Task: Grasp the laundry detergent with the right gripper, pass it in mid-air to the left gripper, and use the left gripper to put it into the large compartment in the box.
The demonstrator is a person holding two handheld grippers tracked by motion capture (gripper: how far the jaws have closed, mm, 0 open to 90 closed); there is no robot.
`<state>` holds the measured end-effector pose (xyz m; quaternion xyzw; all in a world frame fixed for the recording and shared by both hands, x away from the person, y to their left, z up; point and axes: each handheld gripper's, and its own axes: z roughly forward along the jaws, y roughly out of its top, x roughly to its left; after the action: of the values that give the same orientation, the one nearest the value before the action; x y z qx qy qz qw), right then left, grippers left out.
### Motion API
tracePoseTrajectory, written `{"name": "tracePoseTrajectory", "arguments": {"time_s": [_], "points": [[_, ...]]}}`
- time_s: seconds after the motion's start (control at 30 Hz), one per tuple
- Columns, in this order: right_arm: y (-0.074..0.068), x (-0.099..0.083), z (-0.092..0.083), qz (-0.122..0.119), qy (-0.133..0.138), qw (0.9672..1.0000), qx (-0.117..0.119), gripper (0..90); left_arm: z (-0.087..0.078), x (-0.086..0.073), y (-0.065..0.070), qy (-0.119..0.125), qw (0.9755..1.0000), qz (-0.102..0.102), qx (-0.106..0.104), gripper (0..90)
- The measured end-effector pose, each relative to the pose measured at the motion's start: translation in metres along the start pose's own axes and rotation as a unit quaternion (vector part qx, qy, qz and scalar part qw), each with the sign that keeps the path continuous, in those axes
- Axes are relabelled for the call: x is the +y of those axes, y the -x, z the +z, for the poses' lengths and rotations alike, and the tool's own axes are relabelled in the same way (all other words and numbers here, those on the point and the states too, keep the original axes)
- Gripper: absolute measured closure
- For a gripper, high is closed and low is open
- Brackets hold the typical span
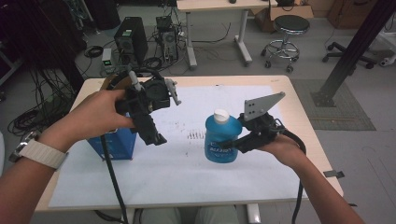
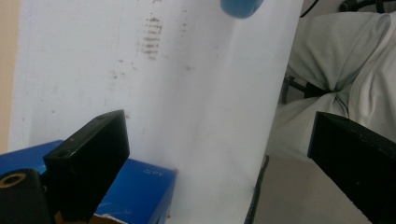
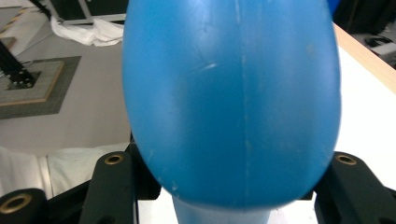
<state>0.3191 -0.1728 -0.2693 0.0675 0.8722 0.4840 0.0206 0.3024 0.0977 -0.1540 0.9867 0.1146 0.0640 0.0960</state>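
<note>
A blue bottle (image 1: 222,140) with a white cap stands roughly upright over the white sheet (image 1: 187,168), right of centre. My right gripper (image 1: 229,143) comes in from the right and is shut on its body. In the right gripper view the bottle (image 3: 229,93) bulges between the two black jaws of the right gripper (image 3: 229,198). My left gripper (image 1: 152,133) hangs above a blue box (image 1: 116,143) at the left, jaws pointing down. In the left gripper view the left gripper (image 2: 219,135) stands wide open with nothing between its fingers, above the blue box (image 2: 135,186), with the bottle's base (image 2: 240,7) far off.
The wooden table (image 1: 299,116) ends just past the sheet on each side. Dark smudges (image 1: 196,135) mark the sheet near the middle. On the floor beyond stand computer towers (image 1: 131,39), a desk leg (image 1: 243,39), a stool (image 1: 289,32) and a slanted black post (image 1: 352,51).
</note>
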Motion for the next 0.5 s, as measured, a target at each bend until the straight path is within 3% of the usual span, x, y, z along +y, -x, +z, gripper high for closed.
{"name": "tracePoseTrajectory", "arguments": {"time_s": [0.27,0.5], "points": [[-0.002,0.012,0.012,-0.021,-0.001,0.9994,0.028,44.2,-0.004,0.019,0.009,-0.008,0.9996,0.026,-0.012,6.0],[-0.003,0.018,0.021,-0.035,-0.009,0.9983,0.045,44.2,-0.006,0.030,0.013,-0.010,0.9991,0.034,-0.024,6.0]]}}
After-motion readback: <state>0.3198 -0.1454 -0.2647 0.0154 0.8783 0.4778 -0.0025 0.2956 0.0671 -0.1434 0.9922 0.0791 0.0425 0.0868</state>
